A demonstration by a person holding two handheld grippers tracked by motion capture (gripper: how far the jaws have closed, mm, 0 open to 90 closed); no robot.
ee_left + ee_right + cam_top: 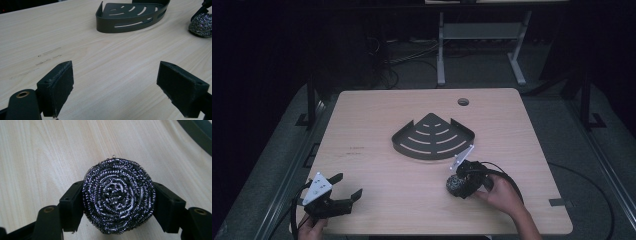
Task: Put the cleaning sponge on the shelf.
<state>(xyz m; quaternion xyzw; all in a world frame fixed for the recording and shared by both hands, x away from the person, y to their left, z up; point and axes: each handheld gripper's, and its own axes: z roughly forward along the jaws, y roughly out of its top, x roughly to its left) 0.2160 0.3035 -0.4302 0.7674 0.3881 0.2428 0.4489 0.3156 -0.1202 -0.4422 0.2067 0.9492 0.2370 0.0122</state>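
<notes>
Nearest the high camera, the left gripper (343,188) hovers idle at the table's (377,110) front edge, while the right gripper (455,183) sits on a steel scourer (457,185) just in front of the dark corner caddy (432,137); from the left gripper view, its jaws stand spread wide over bare wood, grasping nothing. Right gripper view: both jaws press the scourer's (118,195) flanks, so the pick-up looks done; likely next is lifting it over the caddy's rim and releasing.

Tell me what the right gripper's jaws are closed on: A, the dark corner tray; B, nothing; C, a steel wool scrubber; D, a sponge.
C: in the right gripper view the right gripper has a jaw pressed against each side of the round steel wool scrubber, while the dark corner tray lies apart on the table.
</notes>
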